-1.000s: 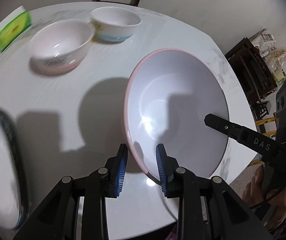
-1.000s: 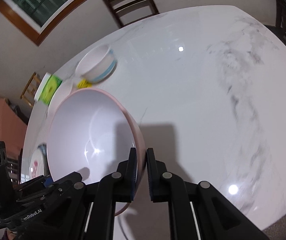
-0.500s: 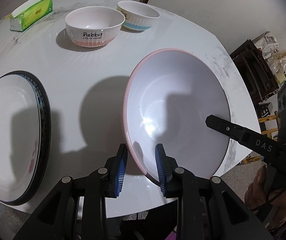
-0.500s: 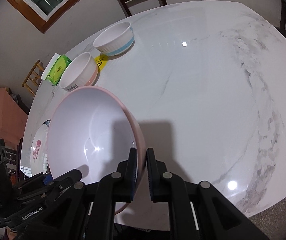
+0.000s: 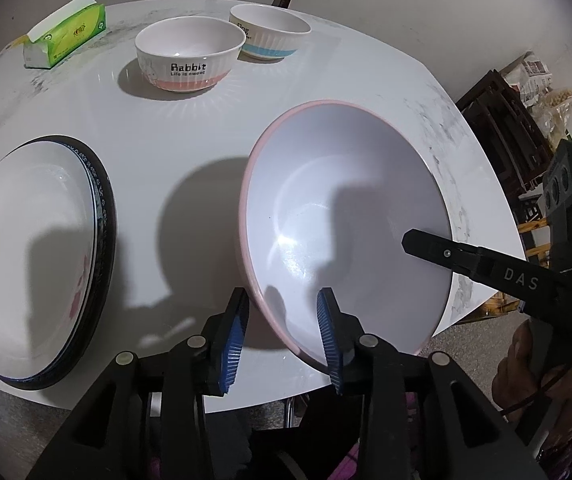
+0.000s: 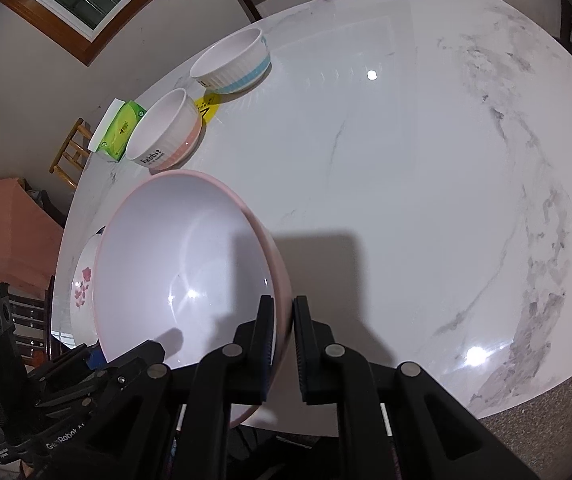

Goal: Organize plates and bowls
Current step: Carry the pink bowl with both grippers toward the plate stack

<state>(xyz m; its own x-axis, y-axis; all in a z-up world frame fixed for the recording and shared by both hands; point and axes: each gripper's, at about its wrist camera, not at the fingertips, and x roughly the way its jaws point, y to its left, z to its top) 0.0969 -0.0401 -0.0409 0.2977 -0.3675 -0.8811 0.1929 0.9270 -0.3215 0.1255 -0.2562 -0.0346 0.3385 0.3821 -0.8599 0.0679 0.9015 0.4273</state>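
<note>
My left gripper (image 5: 281,330) has just been easing its jaws apart: the near rim of the big pink bowl (image 5: 346,216) sits between the blue pads (image 5: 233,344), but there is now a clear gap on each side and neither pad presses it. A second ago those pads stood closer around that same rim. My right gripper (image 6: 283,338) is clamped hard on the bowl's right rim, 1 finger inside and 1 outside, so I judge the whole weight now hangs from that 1 grip.

The bowl is tilted, held over the near edge of the tabletop (image 6: 406,184), to the right of the stacked plates (image 5: 33,248) at the near left edge. The 2 small bowls, the Rabbit one (image 5: 189,58) and the blue-banded one (image 5: 269,30), have slid into sharp view toward the far edge beside the tissue box (image 5: 65,36). I read this as a handover to the right, leaving my left free.
</note>
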